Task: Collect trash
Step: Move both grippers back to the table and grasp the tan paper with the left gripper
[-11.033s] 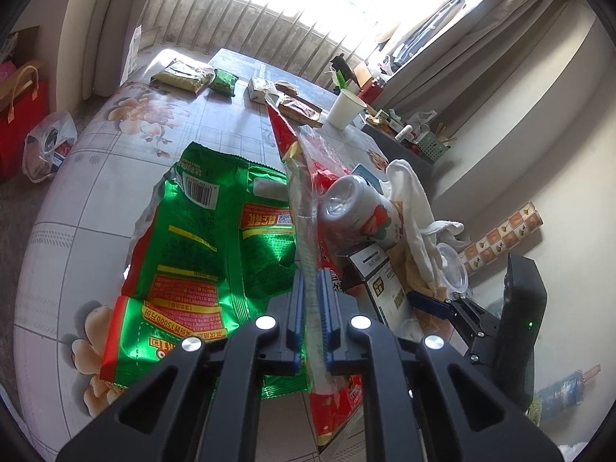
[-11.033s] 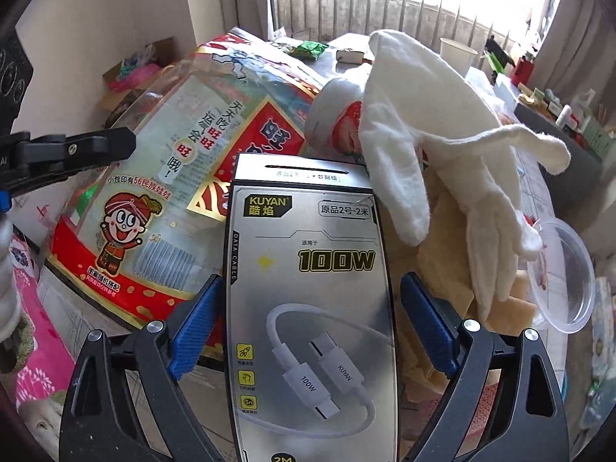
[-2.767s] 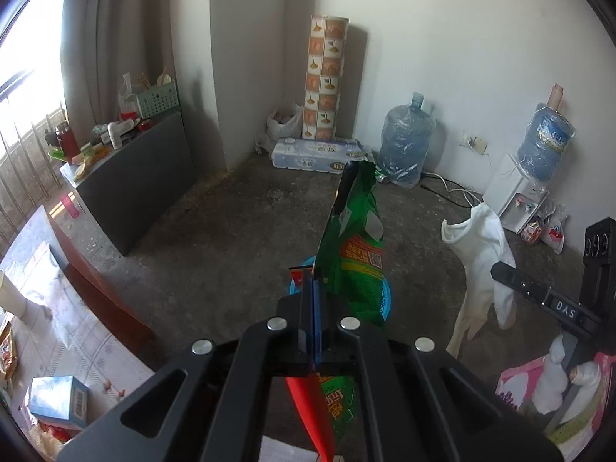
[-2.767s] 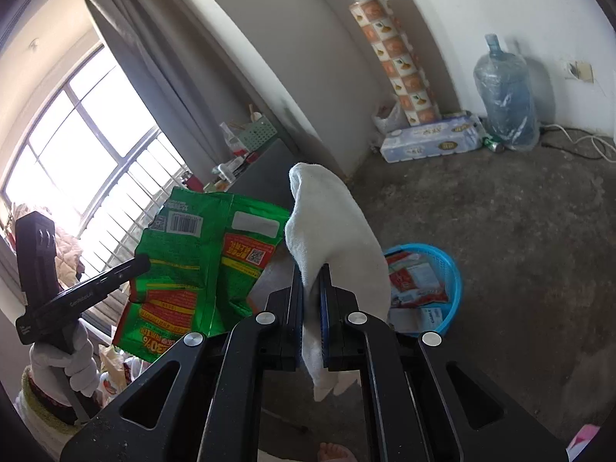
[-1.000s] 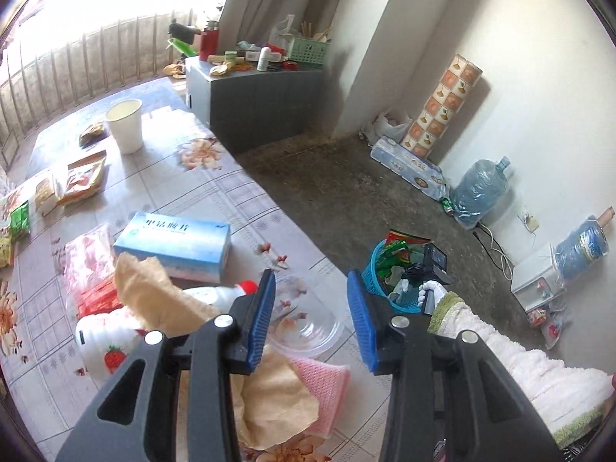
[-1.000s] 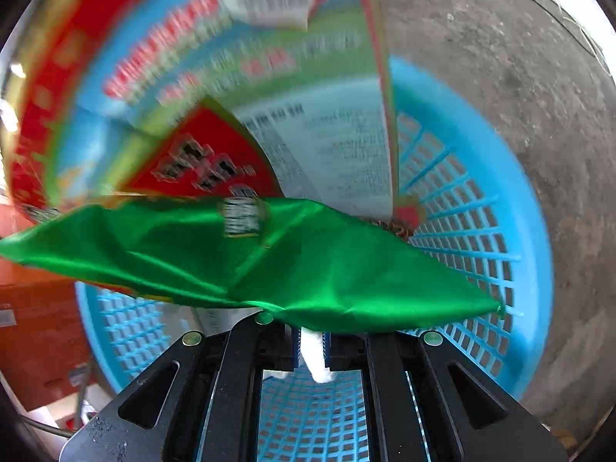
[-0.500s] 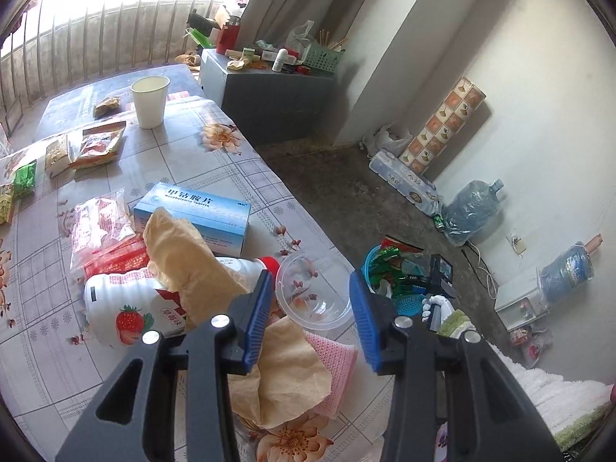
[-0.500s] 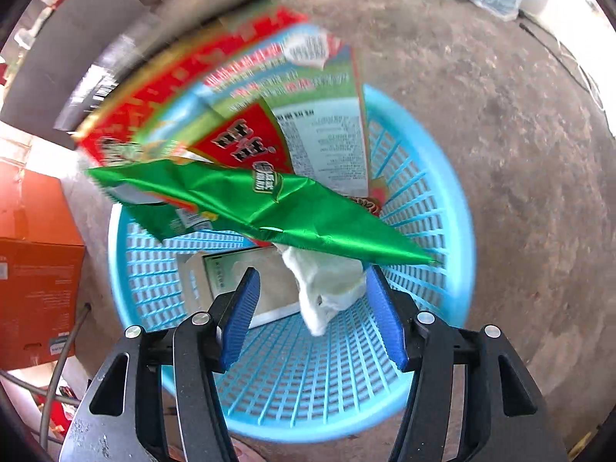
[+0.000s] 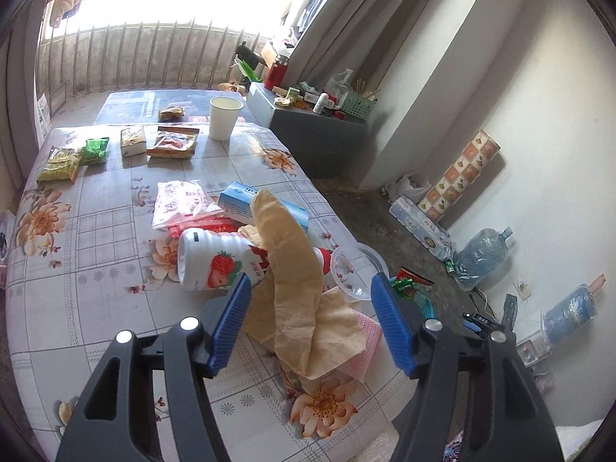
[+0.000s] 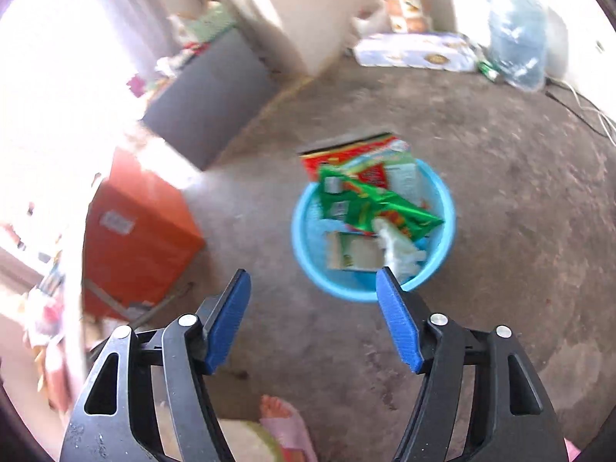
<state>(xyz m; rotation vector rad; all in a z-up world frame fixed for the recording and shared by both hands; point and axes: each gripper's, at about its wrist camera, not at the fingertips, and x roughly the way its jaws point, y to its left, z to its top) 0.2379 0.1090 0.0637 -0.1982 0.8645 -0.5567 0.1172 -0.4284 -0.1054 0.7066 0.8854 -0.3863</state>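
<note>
The left tool (image 9: 310, 321) hangs over the tabletop (image 9: 96, 238), its jaws opening wide to either side of the crumpled brown paper (image 9: 296, 292) without pressing it. That paper looks like the next piece of trash; the jaws must drop lower and close on its upright fold, clear of the strawberry bottle (image 9: 215, 265) and the plastic bowl (image 9: 354, 273) just beside it.

The right tool (image 10: 312, 317) is above the floor with jaws opening and nothing between them. The blue basket (image 10: 308, 265) below already holds the green wrapper (image 10: 369, 208), a box and the white cloth (image 10: 396, 254).

A second ago the right tool was pinched on that cloth deep inside the basket; now the cloth lies free and the basket looks much farther below.
</note>
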